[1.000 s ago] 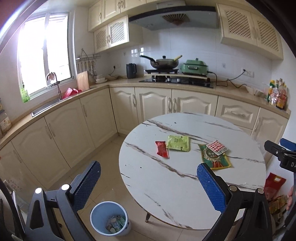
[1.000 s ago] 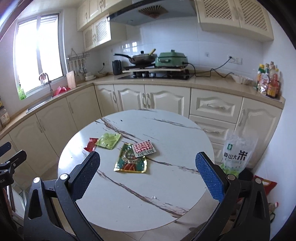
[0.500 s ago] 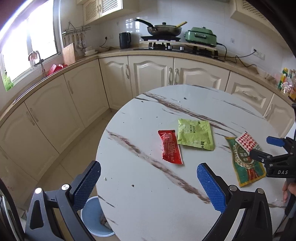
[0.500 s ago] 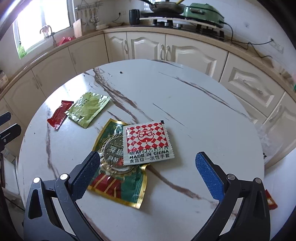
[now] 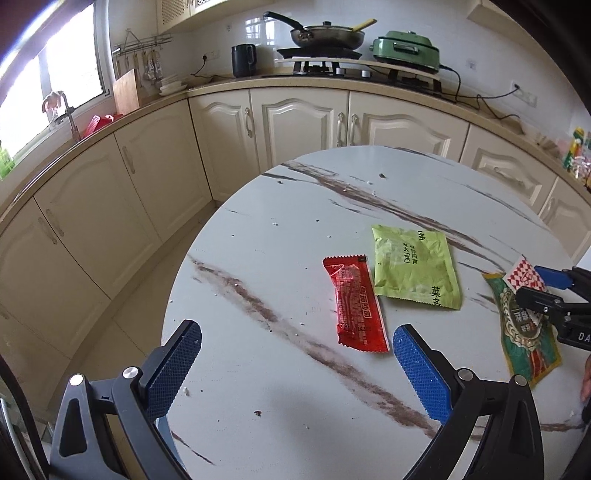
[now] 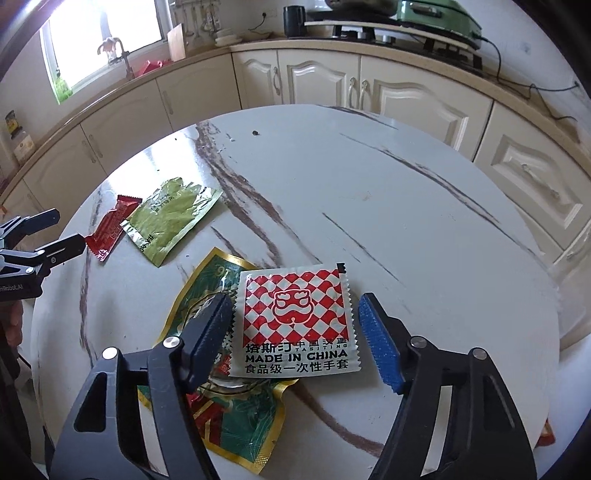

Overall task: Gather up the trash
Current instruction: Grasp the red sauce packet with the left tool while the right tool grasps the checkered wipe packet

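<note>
Trash lies scattered on the round marble-patterned table [image 5: 280, 369], four flat wrappers in all, set in a kitchen with cream cabinets [image 5: 303, 118] curving around behind it. On the counter beyond stand a stove with a frying pan [image 5: 325, 35], a green electric cooker [image 5: 406, 50] and a black kettle [image 5: 243, 60].

Largest of the wrappers is the green and gold packet [image 6: 236, 413], crumpled, lying toward the near right part of the table. The checkered red and white packet [image 6: 295, 317] rests on top of it, overlapping its upper right part. Off to the left lies the light green packet [image 6: 173, 218], and touching or just overlapping its left edge is the narrow red packet [image 6: 110, 229].

The right gripper [image 6: 295, 332] points steeply down over the checkered packet with one finger on each side of it. Its jaws are closing; the pads do not yet press on the packet, and the left finger sits over the green and gold packet below.

The left gripper [image 5: 295, 369] hangs spread wide over the table, grasping nothing. The red packet lies just ahead of it, nearer its right finger, with the light green packet beyond.

In the right wrist view the left gripper shows at the left edge, its tips close to the red packet's end.
</note>
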Motion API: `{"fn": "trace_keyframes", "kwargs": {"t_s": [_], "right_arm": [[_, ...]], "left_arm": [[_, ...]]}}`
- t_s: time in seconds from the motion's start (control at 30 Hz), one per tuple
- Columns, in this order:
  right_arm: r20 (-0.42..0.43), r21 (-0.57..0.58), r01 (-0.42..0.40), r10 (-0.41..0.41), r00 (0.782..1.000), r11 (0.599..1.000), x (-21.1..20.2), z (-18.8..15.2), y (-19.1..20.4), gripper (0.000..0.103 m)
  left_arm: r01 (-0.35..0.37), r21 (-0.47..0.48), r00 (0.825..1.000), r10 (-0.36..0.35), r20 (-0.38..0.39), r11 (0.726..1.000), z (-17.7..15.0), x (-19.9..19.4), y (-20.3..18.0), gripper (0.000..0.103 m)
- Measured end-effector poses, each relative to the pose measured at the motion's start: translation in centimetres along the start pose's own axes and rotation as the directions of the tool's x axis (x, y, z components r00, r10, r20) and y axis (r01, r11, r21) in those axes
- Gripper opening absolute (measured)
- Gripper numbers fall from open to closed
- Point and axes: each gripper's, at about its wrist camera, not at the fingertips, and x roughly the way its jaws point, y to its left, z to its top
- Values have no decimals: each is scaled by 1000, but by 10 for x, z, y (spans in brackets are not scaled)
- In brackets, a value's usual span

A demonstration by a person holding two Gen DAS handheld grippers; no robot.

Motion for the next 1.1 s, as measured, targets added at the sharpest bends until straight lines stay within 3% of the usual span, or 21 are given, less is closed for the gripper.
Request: {"fn": "trace_keyframes", "kwargs": {"t_s": [0.13, 0.2, 0.33, 0.37, 0.4, 0.7, 0.8, 0.83, 0.9, 0.93, 1.03, 1.1], "right_arm": [[8, -11, -12, 12, 1000, 1000, -2, -2, 1, 55], [16, -13, -20, 21, 1000, 1000, -5, -5, 1, 44], [39, -1, -39, 39, 998, 999, -12, -9, -3, 38], [49, 3, -41, 40, 998, 999, -15, -9, -4, 34], [59, 3, -35, 35, 998, 999, -18, -9, -5, 16], [87, -3, -75, 75, 993, 997, -25, -7, -3, 6], [87, 7, -86, 85, 993, 996, -24, -6, -5, 6], [86, 9, -87, 86, 993, 996, -24, -6, -5, 6], [88, 11, -89, 88, 992, 996, -24, -5, -5, 6], [87, 10, -89, 88, 992, 996, -24, -5, -4, 6], [88, 8, -90, 89, 992, 996, -24, -3, -4, 6], [89, 5, -89, 88, 992, 996, -23, -2, -1, 6]], "left_arm": [[0, 0, 1000, 0, 7, 1000, -9, -3, -3, 102], [6, -4, 1000, -6, 9, 1000, -15, -9, -4, 102], [19, 8, 1000, -19, 16, 1000, -29, -21, -8, 102], [20, 11, 1000, -20, 17, 1000, -33, -26, -12, 102], [20, 11, 1000, -20, 16, 1000, -34, -25, -12, 102], [41, 2, 999, -41, -28, 999, -28, -7, -7, 102], [27, 21, 999, -26, -46, 999, -19, 3, -7, 93], [31, 33, 998, -29, -61, 999, -17, 7, -6, 82], [70, 26, 996, -69, -61, 997, -15, 11, -6, 74], [70, 28, 996, -68, -57, 997, -14, 11, -5, 65], [120, 58, 992, -119, -31, 991, -15, 6, -11, 25], [132, 51, 991, -130, -30, 990, -17, 6, -11, 21]]}}
